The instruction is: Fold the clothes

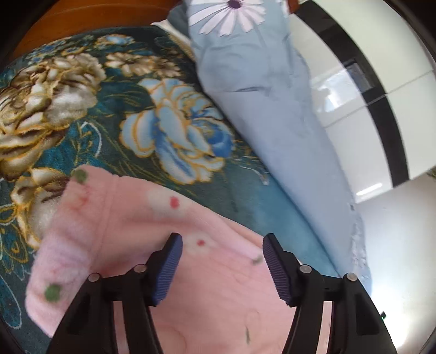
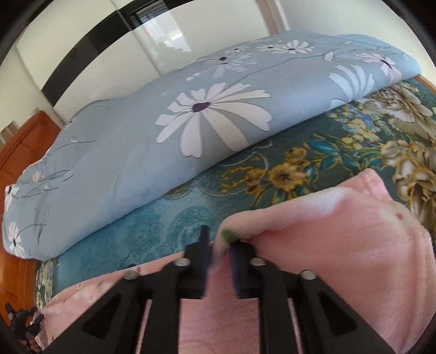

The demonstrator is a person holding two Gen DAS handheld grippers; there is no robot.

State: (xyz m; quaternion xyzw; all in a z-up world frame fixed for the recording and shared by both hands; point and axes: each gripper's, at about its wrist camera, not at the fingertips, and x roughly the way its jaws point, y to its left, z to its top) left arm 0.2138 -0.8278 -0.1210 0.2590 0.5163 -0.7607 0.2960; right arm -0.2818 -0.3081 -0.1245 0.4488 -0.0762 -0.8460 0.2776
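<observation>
Left wrist view: left tongs [image 1: 223,239] at bottom centre, released, ribbed blue pads [image 1: 167,268] spread wide, nothing gripped. Beneath and between the pads, a fluffy pink garment [image 1: 122,231] dotted with small red and green marks, spread flat on a dark teal blanket [image 1: 122,109] printed with large cream and blue flowers. Pale blue daisy quilt [image 1: 245,95] running down the right half of the picture. Pink garment left of the daisy quilt, apart from it, with a bare strip of teal blanket between them. One ribbed cuff or hem of the garment pointing away from the daisy quilt, toward the lower left. Right of the daisy quilt, a glossy white wardrobe [image 1: 395,122] with a black band. Orange-brown wood [image 1: 81,16] at the top left, beyond the blanket.

Right wrist view: right tongs [image 2: 219,239] at bottom centre, somewhat blurred, parted by a narrow gap. A raised fold of the pink garment [image 2: 340,245] with a green spot [image 2: 229,235] reaching in at the fingertips; no squeeze on it visible, though hard to judge through the blur. Rest of the garment bunched up to the right and lying flat under the black fingers. Daisy quilt [image 2: 136,149] stretched across the middle of the picture, above the garment, again with teal blanket [image 2: 299,163] between them. Left of the daisy quilt, orange-brown wood [image 2: 21,147]; behind the quilt, the white wardrobe [image 2: 81,54].
</observation>
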